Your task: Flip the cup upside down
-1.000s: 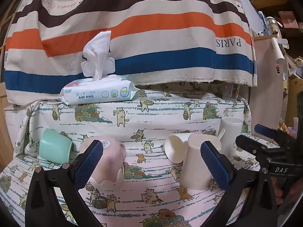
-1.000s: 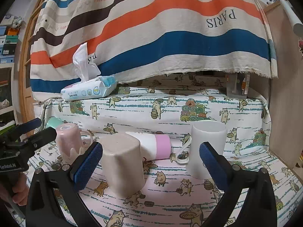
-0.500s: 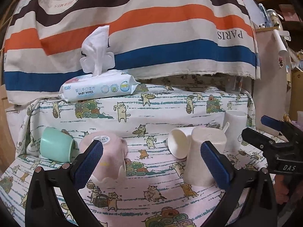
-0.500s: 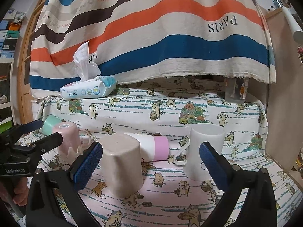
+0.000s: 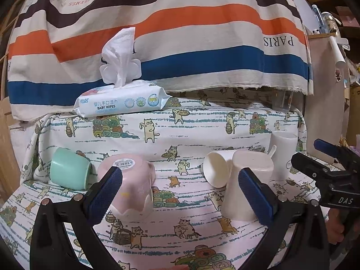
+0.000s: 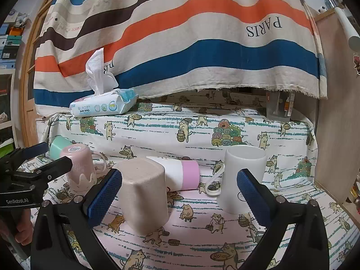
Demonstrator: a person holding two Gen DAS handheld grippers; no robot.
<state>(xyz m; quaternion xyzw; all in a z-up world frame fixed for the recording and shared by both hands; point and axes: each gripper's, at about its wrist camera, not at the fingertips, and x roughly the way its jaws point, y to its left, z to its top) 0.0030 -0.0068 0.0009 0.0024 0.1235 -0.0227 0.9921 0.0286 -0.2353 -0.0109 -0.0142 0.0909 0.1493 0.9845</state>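
Both your claws are spread and empty; the right gripper (image 6: 178, 193) faces the tall white plastic mug (image 6: 241, 177), upright on the cat-print cloth (image 6: 202, 236); swing wide and you'll topple the beige upturned cup (image 6: 144, 193) just beside; a striped sheet (image 6: 191, 45) hangs behind; the left gripper (image 5: 180, 193) hovers idle.

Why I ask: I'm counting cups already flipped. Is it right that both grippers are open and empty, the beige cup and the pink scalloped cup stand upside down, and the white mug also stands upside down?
Not quite: the white mug stands upright, mouth open at the top, in the right wrist view. The rest holds: the beige cup and pink scalloped cup are upside down, and the left gripper and right gripper are open and empty.
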